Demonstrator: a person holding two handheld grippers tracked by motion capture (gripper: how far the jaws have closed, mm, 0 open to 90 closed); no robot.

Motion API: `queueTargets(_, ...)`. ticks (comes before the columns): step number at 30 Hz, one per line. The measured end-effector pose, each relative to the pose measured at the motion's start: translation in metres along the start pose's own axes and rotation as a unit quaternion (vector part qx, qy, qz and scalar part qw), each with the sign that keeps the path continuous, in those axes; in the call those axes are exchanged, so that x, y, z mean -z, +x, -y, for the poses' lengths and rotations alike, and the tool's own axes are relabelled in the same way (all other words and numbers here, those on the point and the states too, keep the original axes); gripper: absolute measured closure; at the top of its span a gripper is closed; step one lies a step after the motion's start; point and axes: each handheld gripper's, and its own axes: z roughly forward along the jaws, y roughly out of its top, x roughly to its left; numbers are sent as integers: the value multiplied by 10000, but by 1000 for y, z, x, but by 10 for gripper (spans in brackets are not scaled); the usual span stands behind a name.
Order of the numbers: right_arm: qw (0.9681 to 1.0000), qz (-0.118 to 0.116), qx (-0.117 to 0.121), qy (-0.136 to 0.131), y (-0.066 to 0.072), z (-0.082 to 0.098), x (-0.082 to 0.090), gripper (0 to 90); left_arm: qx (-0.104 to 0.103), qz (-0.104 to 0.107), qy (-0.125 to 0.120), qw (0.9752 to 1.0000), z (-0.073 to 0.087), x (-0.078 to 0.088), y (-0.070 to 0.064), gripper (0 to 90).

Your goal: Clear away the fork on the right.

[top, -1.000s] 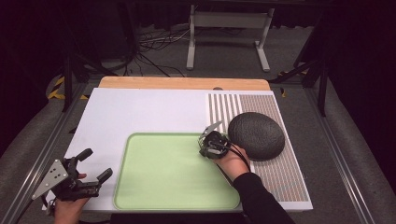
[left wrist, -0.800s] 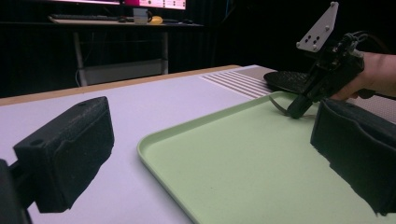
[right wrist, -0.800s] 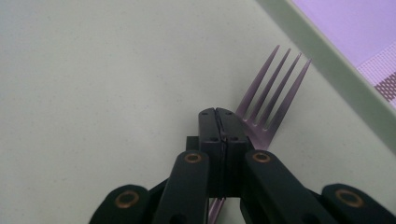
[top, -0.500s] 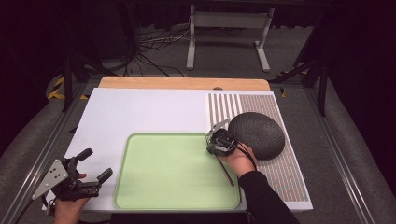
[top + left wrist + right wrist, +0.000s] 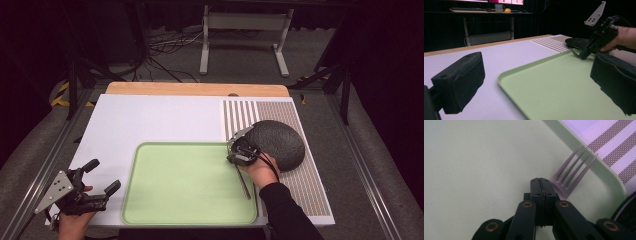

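Note:
A pale green tray point(image 5: 175, 200) lies on the white table top. A metal fork point(image 5: 243, 184) lies in the tray's right end, its tines point(image 5: 574, 167) close to the tray's far right corner. My right gripper point(image 5: 235, 156) is shut, and its tips point(image 5: 541, 185) sit over the fork's neck with no gap between the jaws; I cannot tell whether they touch the fork. The same gripper point(image 5: 583, 55) points down at the tray. My left gripper point(image 5: 103, 175) stands open and empty off the tray's left edge, with its jaws point(image 5: 536, 82) wide apart.
A dark grey dome-shaped object point(image 5: 280, 142) rests on a striped brown and white mat point(image 5: 300, 185), right beside my right hand. A wooden strip point(image 5: 195, 89) runs along the table's far edge. Metal frame rails flank the table.
My right gripper has slid right across the tray toward the dark dome, and the fork's handle now shows on the tray behind it. The left gripper has stayed put.

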Motion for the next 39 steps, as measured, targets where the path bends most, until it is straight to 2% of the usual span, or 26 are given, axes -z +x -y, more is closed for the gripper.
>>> queueTargets(7, 9999, 56, -124, -24, -4, 6, 3, 900, -3, -9, -11, 10000, 0, 0, 0, 1)
queueTargets(30, 9995, 188, -268, -49, -10, 20, 12, 900, 1, -12, -19, 10000, 0, -1, 0, 1)
queueTargets(39, 9987, 167, -149, -452, -3, 13, 30, 897, -3, -8, -21, 10000, 0, 0, 0, 1)
